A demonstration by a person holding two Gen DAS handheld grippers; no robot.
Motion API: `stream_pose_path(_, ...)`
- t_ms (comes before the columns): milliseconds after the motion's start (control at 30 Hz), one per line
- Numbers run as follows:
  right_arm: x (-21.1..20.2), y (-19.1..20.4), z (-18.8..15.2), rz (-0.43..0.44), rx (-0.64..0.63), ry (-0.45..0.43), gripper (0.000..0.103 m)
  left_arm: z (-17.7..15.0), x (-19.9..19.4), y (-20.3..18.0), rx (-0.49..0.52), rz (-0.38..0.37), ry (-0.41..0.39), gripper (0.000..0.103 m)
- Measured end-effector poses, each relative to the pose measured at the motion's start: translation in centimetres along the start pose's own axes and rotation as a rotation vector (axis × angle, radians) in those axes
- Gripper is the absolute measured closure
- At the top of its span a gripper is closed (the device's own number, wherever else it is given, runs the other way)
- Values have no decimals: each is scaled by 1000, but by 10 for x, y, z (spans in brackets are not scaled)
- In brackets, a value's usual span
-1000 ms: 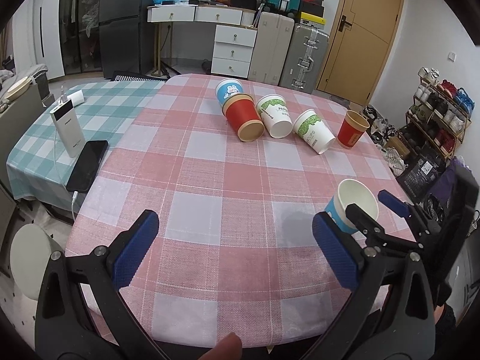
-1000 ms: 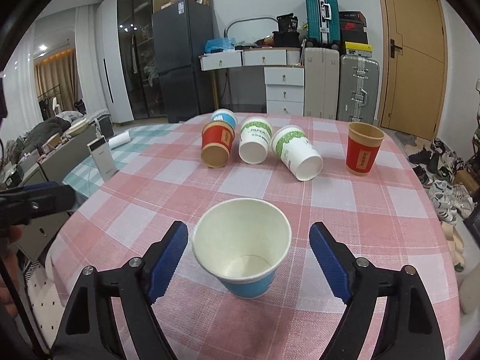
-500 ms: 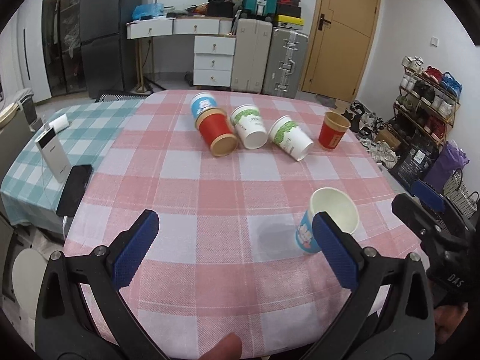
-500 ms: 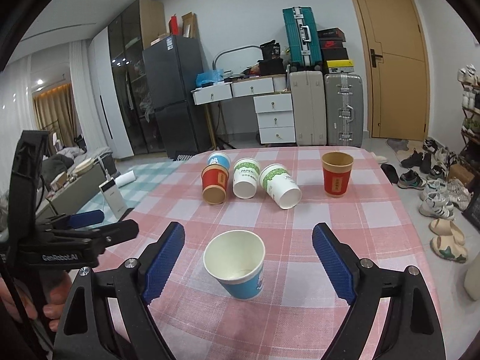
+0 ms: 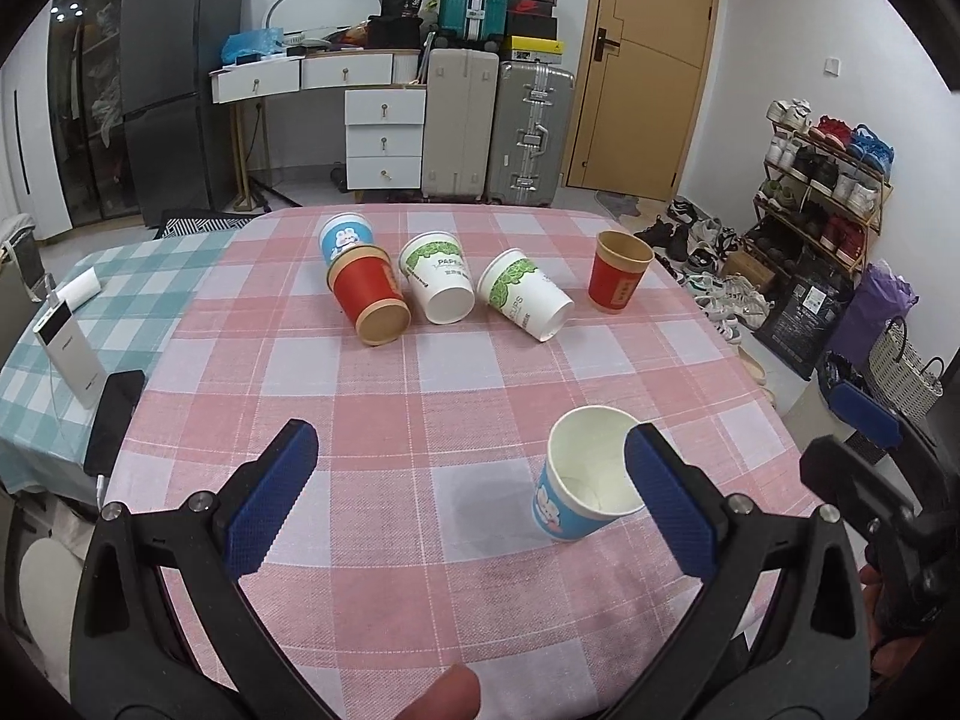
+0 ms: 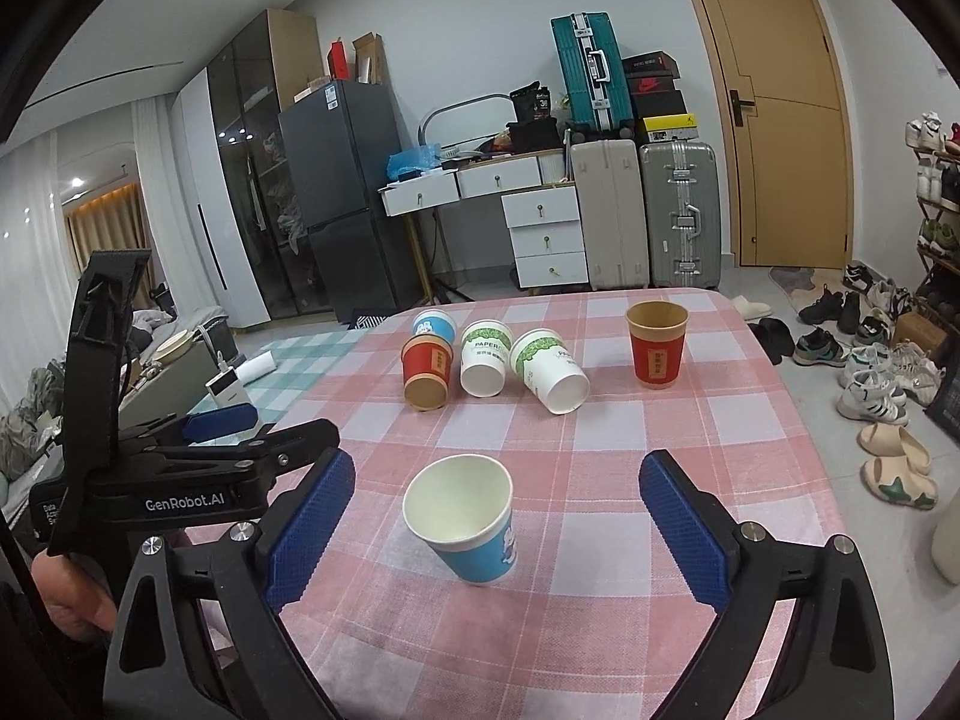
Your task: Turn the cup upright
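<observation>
A blue and white paper cup (image 5: 585, 477) stands upright near the front right of the pink checked table (image 5: 384, 408); it also shows in the right wrist view (image 6: 465, 519). My right gripper (image 6: 498, 531) is open and empty, pulled back behind the cup. My left gripper (image 5: 471, 501) is open and empty; its right pad (image 5: 669, 507) overlaps the cup in view. Far back lie a red cup (image 5: 369, 300), a blue cup (image 5: 345, 237) and two white-green cups (image 5: 438, 285), (image 5: 525, 294) on their sides. A red cup (image 5: 618, 279) stands upright.
A power bank (image 5: 66, 360) and a phone (image 5: 114, 414) lie on the teal checked table at the left. A shoe rack (image 5: 822, 180), bags and shoes stand on the floor to the right. Suitcases and drawers stand behind the table.
Both grippers have drawn back and up from the table. The right gripper has backed away from the upright blue cup, which stays standing.
</observation>
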State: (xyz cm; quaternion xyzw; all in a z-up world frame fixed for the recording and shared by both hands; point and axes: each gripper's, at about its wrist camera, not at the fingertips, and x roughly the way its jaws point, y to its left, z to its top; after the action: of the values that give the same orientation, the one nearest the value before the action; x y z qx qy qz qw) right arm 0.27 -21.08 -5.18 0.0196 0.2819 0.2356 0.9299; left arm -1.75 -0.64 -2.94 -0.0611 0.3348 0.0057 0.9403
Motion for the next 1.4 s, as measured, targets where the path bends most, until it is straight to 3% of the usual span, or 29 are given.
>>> stream_pose_path(700,0,2,1,-13,-17,-1,1,-9,3,19,-43,39,8,1)
stream_pose_path(1400,-4,4,3,-23,-24,-20,1,-10,-7,12,-33,33,-4,1)
